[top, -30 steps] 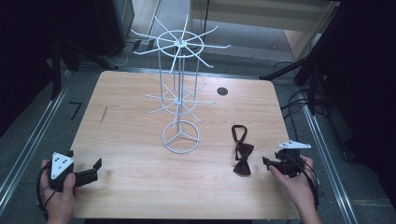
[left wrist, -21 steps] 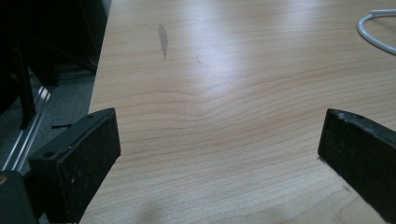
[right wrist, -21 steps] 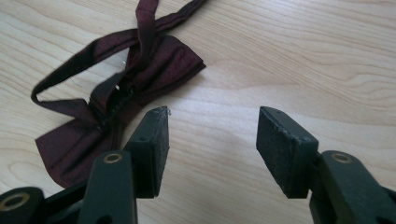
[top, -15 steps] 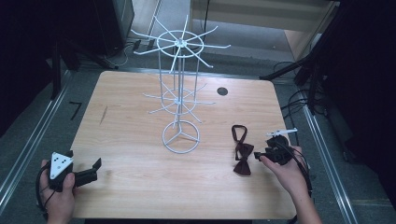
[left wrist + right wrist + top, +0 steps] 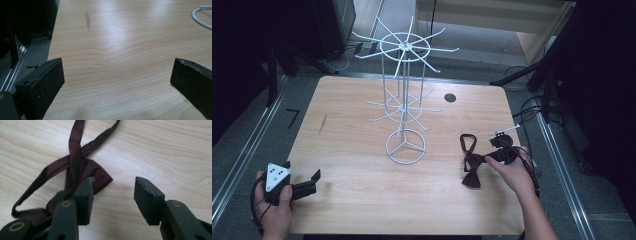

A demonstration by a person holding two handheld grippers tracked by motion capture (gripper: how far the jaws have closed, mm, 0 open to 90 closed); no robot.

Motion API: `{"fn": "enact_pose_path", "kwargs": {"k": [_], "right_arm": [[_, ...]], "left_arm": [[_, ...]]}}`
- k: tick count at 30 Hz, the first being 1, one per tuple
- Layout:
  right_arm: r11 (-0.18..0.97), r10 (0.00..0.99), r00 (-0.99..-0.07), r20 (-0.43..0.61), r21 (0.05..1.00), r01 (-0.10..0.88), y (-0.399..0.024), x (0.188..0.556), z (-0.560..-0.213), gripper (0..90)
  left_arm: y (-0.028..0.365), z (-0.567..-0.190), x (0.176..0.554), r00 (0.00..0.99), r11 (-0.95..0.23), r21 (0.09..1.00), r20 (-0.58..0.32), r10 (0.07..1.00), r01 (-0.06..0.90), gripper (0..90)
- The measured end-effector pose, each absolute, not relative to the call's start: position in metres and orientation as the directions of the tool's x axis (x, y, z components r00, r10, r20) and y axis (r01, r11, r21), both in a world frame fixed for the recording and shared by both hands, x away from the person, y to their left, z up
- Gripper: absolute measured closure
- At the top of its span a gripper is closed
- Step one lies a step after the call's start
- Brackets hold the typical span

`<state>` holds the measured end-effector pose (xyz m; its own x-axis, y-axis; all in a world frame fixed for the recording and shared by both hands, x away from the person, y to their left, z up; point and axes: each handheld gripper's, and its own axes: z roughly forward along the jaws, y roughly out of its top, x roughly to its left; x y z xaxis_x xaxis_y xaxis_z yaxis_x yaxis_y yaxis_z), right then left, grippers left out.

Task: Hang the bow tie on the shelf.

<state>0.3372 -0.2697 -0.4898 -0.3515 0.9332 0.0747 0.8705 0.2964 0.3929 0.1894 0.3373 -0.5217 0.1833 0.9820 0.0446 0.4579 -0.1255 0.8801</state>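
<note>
A dark red bow tie (image 5: pixel 472 171) lies flat on the wooden table (image 5: pixel 347 135) at the right, its thin strap (image 5: pixel 467 142) looped toward the far side. My right gripper (image 5: pixel 490 158) is low beside the tie's right edge, pointing left. In the right gripper view it (image 5: pixel 113 192) is open, its left jaw over the edge of the bow tie (image 5: pixel 96 171) and bare wood in the gap; the strap (image 5: pixel 75 147) runs away above. My left gripper (image 5: pixel 311 183) rests near the table's front left corner, open (image 5: pixel 117 75) over bare wood.
A tall white wire display rack (image 5: pixel 404 100) with radiating hooks stands mid-table on a ring base (image 5: pixel 405 147), whose edge shows as a white ring (image 5: pixel 201 17) in the left gripper view. A black round hole (image 5: pixel 450 97) sits at the back right. Dark floor and cables surround the table.
My right gripper has moved left across the table's right side and dropped to the bow tie's edge. The left gripper has stayed where it was.
</note>
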Motion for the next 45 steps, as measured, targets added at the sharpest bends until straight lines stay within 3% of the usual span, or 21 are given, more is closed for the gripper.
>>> {"fn": "enact_pose_path", "kwargs": {"k": [23,37,42,45], "right_arm": [[0.278,0.946,-0.318,0.061,0.350,0.895,-0.244,0.377,-0.490,54.5],[0.202,0.967,-0.240,0.086,0.315,0.927,-0.235,0.400,-0.499,55.4],[0.190,0.968,-0.229,0.104,0.289,0.938,-0.232,0.404,-0.506,61.4],[0.186,0.970,-0.222,0.097,0.290,0.939,-0.230,0.404,-0.507,70.9]], "left_arm": [[0.337,-0.522,0.190,0.178,-0.119,0.880,0.039,0.983,0.460,0.0],[0.338,-0.522,0.190,0.180,-0.117,0.880,0.037,0.983,0.460,0.0],[0.338,-0.522,0.190,0.183,-0.116,0.880,0.033,0.983,0.461,0.0],[0.338,-0.522,0.190,0.182,-0.118,0.880,0.037,0.983,0.461,0.0]]}}
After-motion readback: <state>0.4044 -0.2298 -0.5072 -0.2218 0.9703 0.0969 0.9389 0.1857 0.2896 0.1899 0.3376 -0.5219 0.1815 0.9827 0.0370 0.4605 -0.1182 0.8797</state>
